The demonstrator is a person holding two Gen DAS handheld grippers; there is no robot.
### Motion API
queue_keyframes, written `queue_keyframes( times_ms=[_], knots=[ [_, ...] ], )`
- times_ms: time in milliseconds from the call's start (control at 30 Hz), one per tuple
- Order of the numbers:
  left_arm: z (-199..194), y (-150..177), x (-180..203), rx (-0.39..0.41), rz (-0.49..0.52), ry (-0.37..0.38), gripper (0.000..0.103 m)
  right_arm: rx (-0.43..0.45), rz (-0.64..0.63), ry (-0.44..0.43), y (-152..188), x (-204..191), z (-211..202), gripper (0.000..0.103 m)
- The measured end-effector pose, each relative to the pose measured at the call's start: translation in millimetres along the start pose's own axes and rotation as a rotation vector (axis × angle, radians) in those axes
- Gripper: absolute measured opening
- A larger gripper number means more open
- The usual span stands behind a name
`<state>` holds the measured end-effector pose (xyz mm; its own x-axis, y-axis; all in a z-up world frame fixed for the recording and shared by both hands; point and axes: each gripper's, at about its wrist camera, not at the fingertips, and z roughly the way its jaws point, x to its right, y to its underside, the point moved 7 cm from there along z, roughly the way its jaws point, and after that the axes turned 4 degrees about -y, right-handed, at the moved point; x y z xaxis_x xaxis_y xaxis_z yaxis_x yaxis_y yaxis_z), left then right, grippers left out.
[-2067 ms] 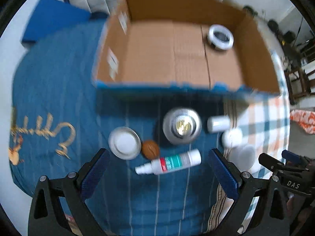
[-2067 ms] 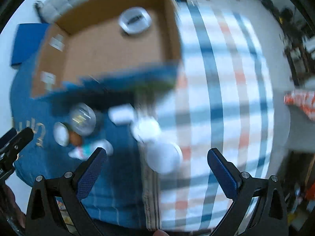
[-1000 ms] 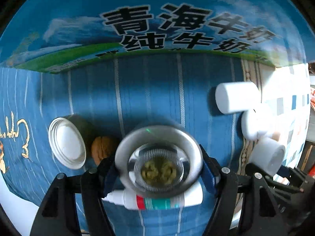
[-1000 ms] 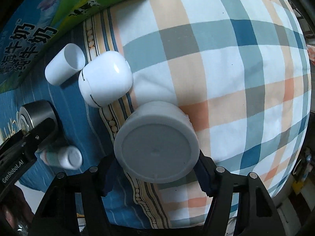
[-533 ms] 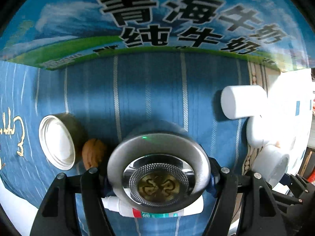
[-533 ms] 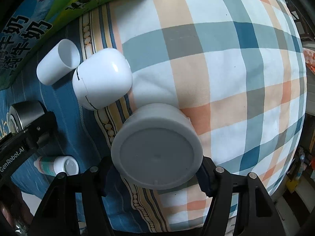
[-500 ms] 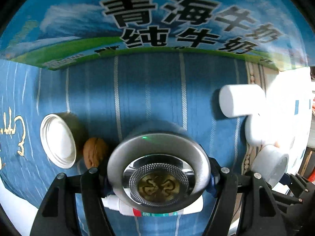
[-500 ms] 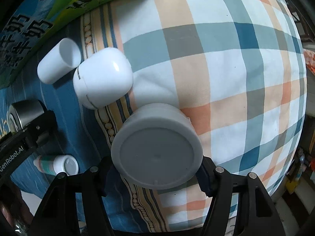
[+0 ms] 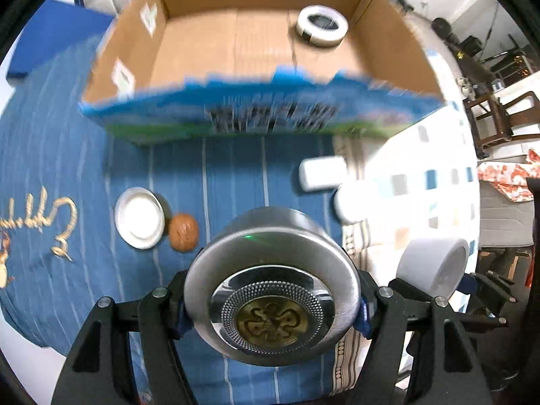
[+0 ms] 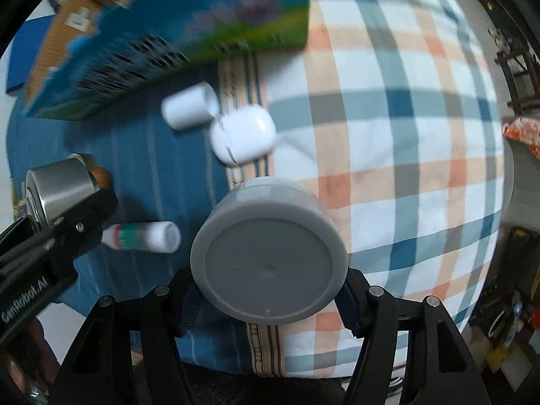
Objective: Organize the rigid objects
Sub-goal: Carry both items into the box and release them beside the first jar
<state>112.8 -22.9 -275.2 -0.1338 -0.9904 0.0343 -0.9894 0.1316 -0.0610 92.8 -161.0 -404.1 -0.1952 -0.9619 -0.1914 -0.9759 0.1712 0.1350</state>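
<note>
My left gripper [image 9: 271, 307] is shut on a round silver tin [image 9: 271, 290] with a brass emblem on its lid, held above the blue cloth. My right gripper [image 10: 270, 300] is shut on a grey round jar [image 10: 268, 256], also lifted; the same jar [image 9: 433, 265] shows at the right of the left wrist view. On the bed lie a white-lidded can [image 9: 140, 217], a walnut [image 9: 183, 232], a white cylinder [image 10: 189, 104], a white earbud case [image 10: 243, 133] and a spray bottle [image 10: 145, 236]. The open cardboard box [image 9: 202, 47] behind holds a white ring-shaped tin [image 9: 322, 25].
The box's blue and green printed front wall [image 9: 256, 118] stands between the loose items and the box floor. A checked sheet [image 10: 405, 135] covers the right of the bed. A blue pad [image 9: 50, 33] lies at the back left; chairs [image 9: 499, 118] stand to the right.
Both grippers have risen with their loads: the silver tin and the grey jar are off the bed. The box's open inside has come into the left wrist view.
</note>
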Motion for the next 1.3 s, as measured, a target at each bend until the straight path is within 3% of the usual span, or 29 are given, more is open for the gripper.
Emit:
queue_keyframes(
  times_ms=[300, 633, 1000, 1300],
  knots=[
    [-79, -46, 11, 0.180, 0.041, 0.027, 0.069, 0.136, -0.077, -0.037, -21, -18, -97, 0.068],
    [-96, -129, 3, 0.281, 0.021, 0.052, 0.069, 0.239, -0.130, -0.067, -89, -48, -158, 0.068],
    [-62, -213, -26, 0.267, -0.015, -0.004, 0.069, 0.227, -0.131, -0.002, -195, -64, -138, 0.068],
    [7, -251, -36, 0.165, -0.024, -0.026, 0.069, 0.132, -0.110, 0.039, -252, -62, -70, 0.068]
  ],
)
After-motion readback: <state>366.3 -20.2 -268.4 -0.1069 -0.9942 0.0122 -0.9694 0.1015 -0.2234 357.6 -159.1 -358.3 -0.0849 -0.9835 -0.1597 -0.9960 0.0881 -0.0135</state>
